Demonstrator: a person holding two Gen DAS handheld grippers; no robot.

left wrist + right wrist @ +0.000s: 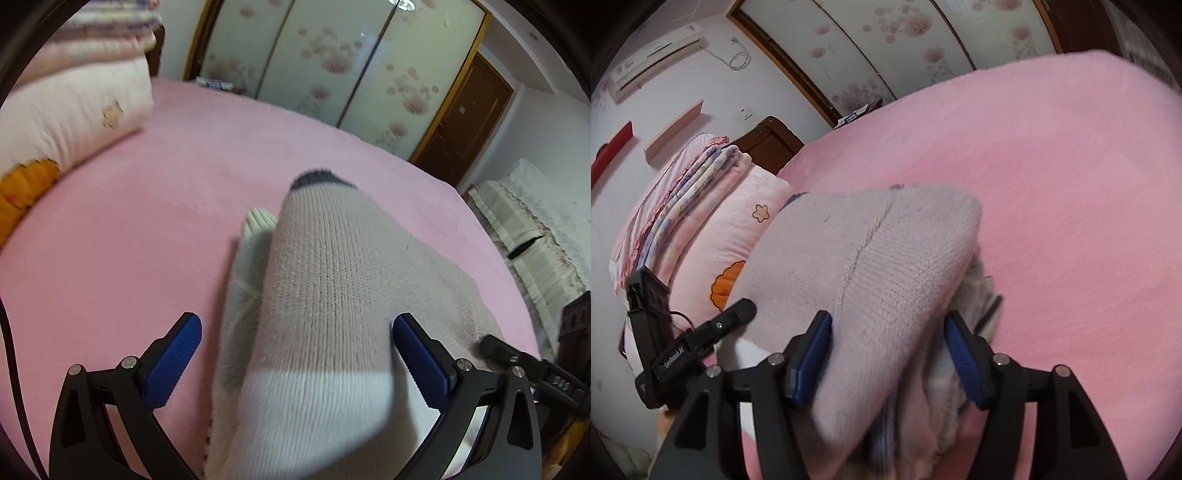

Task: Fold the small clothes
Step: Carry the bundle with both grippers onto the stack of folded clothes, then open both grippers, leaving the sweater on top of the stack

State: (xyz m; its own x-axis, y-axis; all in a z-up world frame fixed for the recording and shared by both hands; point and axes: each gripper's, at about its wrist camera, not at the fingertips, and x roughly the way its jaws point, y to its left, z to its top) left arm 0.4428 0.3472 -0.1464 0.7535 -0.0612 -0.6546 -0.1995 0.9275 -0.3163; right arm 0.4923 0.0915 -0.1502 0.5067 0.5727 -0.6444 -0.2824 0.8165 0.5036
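Blue pads on both tongs, knit between each pair. Left tongs (pixel 297 354) stand wide: the left pad sits clear of the cloth, the right pad is right at the knit's edge, no squeeze visible, so I read them as let go. Right tongs (pixel 886 354) are narrower, with the knit filling the gap; left pad touches the cloth, right pad looks just off it; whether they still pinch I can't tell.

The sweater (pixel 325 280), pale pink-grey knit w/ a white band near the tongs and a dark trim at the far tip, lies folded on the pink bed (pixel 129 221). Long axis runs straight away from both tongs, toward the wardrobe doors (pixel 332 55). A second layer and a ribbed cuff (pixel 258 219) peek out at its left side.

Judgement: fold looks laid down. Both tongs are at the near end, side by side, neither clearly closer; next move likely works along that long axis.

Pillow (pixel 753 218) and stacked blankets (pixel 701 173) lie well apart.
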